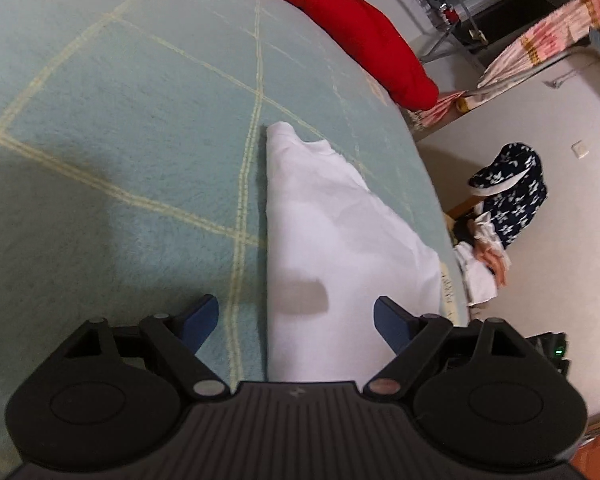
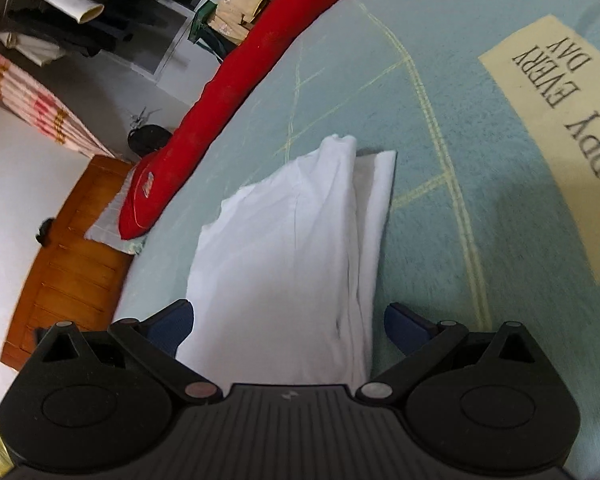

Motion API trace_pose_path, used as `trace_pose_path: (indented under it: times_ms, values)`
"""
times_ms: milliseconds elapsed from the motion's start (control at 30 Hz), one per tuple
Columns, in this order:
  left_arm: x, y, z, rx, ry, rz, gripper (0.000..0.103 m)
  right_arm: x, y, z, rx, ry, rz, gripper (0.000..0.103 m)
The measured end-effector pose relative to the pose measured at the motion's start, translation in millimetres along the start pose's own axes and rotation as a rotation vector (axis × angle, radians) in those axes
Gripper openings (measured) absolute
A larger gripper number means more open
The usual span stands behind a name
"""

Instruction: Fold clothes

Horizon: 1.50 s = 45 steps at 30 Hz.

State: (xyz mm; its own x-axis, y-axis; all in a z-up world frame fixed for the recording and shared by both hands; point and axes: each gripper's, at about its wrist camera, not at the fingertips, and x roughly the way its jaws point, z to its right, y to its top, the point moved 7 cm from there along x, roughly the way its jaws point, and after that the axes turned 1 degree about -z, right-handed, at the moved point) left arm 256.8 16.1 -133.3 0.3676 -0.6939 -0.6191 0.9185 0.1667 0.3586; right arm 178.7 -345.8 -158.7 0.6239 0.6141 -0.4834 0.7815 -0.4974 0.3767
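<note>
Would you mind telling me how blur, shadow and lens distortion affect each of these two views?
Left wrist view: fisheye bends the bed edge, the left claw throws a soft shadow on the white garment, and the blanket looks smeared. Right wrist view: the red cushion bows strongly, the printed label blurs toward the rim, and a dim shadow darkens the blanket beside it.

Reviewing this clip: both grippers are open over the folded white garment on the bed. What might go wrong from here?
1. The folded white garment lies close to the edge of the pale green blanket, so a pull toward that side might drag it off the bed.
2. Its layers sit offset along one side; the open right gripper may pinch only some, undoing the fold.
3. The open left gripper straddles the garment's edge and could grab blanket too.
</note>
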Motion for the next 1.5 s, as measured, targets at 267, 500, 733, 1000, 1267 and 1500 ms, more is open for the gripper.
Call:
trace_pose_path:
  times_ms: [267,500,733,1000,1267,1500]
  values:
    - [34.5,20.9,9.6,-0.034,-0.111,-0.061,0.085,31.6,30.8,-2.0,0.023,0.041,-0.018,0.103]
    - [24.3,-2.5,11.0,-0.061,-0.183,-0.119,0.085,19.9,12.2,-3.7,0.049,0.09,-0.06,0.103]
    - [36.7,6.2,8.7,-0.065,-0.203,-0.115,0.085,14.4,-0.1,-3.3,0.071,0.157,-0.082,0.103]
    - [49.9,15.9,19.0,-0.029,-0.193,-0.111,0.086,33.2,15.7,-12.2,0.054,0.156,-0.071,0.103]
    - [46.8,16.5,20.7,-0.043,-0.191,-0.105,0.087,33.5,7.6,-20.3,0.083,0.178,-0.071,0.103]
    - [29.0,18.6,35.2,-0.01,-0.207,-0.095,0.086,22.6,6.0,-45.3,0.051,0.202,-0.062,0.103]
